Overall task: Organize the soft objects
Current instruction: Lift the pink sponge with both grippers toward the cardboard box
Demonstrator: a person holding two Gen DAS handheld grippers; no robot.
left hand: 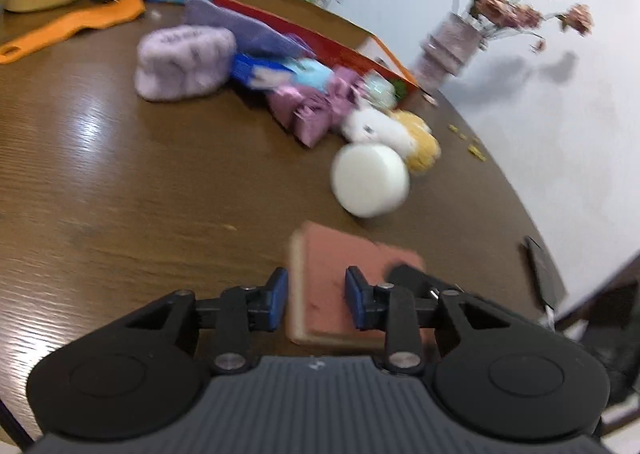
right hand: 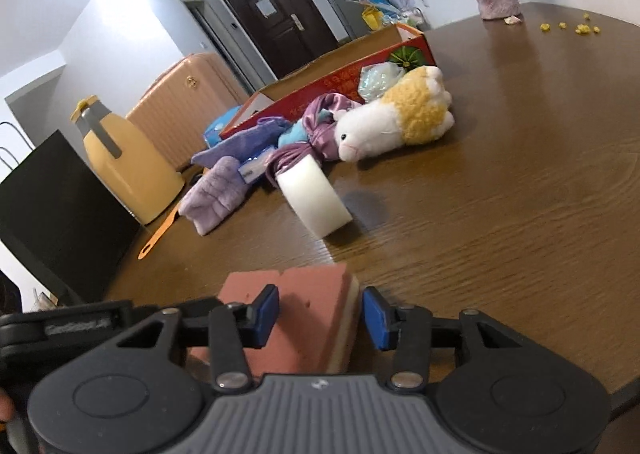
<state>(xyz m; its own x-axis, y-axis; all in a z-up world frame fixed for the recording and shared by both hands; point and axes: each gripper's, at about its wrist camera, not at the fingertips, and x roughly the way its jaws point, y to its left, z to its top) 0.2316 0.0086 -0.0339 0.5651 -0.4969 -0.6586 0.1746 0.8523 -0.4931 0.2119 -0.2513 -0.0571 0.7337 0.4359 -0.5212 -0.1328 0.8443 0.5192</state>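
On a brown counter [right hand: 500, 182] the red box [right hand: 332, 84] stands open at the far side, and before it lies the soft heap we are sorting: purple cloths [right hand: 218, 196], a plush lamb [right hand: 394, 118], a white foam disc [right hand: 314, 198] on its edge. Nearest us lies the pink sponge [right hand: 304, 318], apart from the heap, and both tools are on it.

Our left hand-held gripper [left hand: 316, 296] straddles the sponge's left part, one blue pad at its pale edge and the other over the pink top; blur hides whether they press. Our right hand-held gripper [right hand: 320, 312] brackets the other end, its right pad just short of the sponge's side, so its jaws stand slack around the sponge, not pinching it.

We judge the step in hand to be taking up the sponge for the box. Doing it well means seating the pads on opposite sides, squeezing only until the foam gives, and letting one tool carry it clear of the disc.
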